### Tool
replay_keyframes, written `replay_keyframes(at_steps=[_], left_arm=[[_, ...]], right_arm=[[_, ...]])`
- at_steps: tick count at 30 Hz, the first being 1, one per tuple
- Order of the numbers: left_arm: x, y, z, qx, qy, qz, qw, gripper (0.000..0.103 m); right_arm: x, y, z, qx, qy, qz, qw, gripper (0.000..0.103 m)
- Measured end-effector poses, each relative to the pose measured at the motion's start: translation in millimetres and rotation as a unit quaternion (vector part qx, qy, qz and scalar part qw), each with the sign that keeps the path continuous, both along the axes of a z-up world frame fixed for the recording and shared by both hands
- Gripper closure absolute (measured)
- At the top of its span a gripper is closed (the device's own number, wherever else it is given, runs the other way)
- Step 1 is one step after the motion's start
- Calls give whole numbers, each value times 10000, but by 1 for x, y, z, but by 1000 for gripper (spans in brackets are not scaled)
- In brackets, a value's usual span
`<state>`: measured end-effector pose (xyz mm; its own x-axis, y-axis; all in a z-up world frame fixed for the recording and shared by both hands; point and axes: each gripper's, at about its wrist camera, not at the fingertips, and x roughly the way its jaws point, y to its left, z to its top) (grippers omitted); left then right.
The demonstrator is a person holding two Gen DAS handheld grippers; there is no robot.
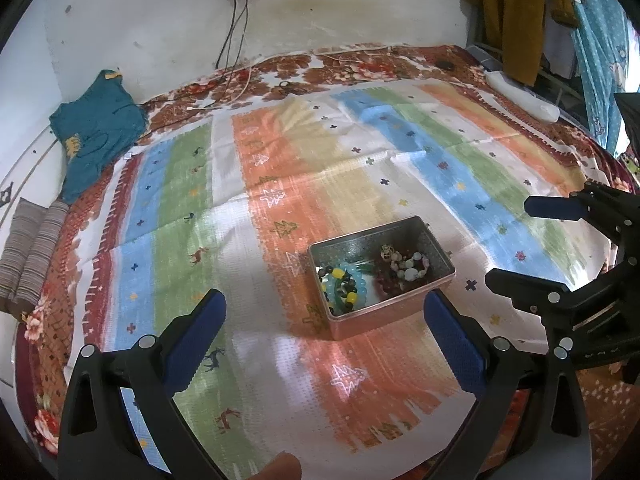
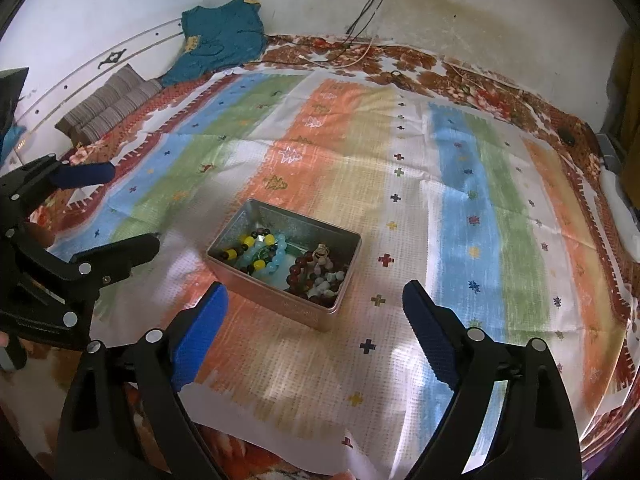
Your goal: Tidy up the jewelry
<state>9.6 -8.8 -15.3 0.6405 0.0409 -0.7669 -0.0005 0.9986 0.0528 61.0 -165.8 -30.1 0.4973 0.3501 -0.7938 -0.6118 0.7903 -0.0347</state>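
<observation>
An open metal tin (image 1: 436, 256) (image 2: 296, 216) sits on the striped cloth and holds several beaded bracelets (image 1: 344, 284) (image 2: 260, 252): yellow, black and light-blue ones in one half, dark red and pale ones (image 1: 404, 268) (image 2: 320, 272) in the other. My left gripper (image 1: 324, 332) is open and empty, just in front of the tin. My right gripper (image 2: 316, 320) is open and empty, also just short of the tin. Each gripper shows in the other's view: the right (image 1: 516, 240), the left (image 2: 124, 208).
The striped cloth (image 1: 280, 152) covers a floral bedspread (image 1: 360, 64). A teal garment (image 1: 96, 128) and striped folded fabric (image 1: 32, 252) lie at the far left by the wall. Cables (image 1: 236, 40) hang from a wall socket. A white object (image 1: 524, 96) lies at the right edge.
</observation>
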Motion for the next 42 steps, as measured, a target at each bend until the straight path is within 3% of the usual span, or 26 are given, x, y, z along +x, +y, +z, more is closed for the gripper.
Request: replay_keyframes(at_steps=[14,26,42], left_arm=[[-2,-5,-1,75,7,-63,10000,6],[-2,2,2,-111,21,-24,9999,6],[-7,4,3,-483,-5,81,9988,6]], right_arm=[[-6,-1,6,104,-82,-39,9999,10],[-9,-4,7,167,-164,-70,9997,9],[-7,-15,10,401,-238,-535,9975,8]])
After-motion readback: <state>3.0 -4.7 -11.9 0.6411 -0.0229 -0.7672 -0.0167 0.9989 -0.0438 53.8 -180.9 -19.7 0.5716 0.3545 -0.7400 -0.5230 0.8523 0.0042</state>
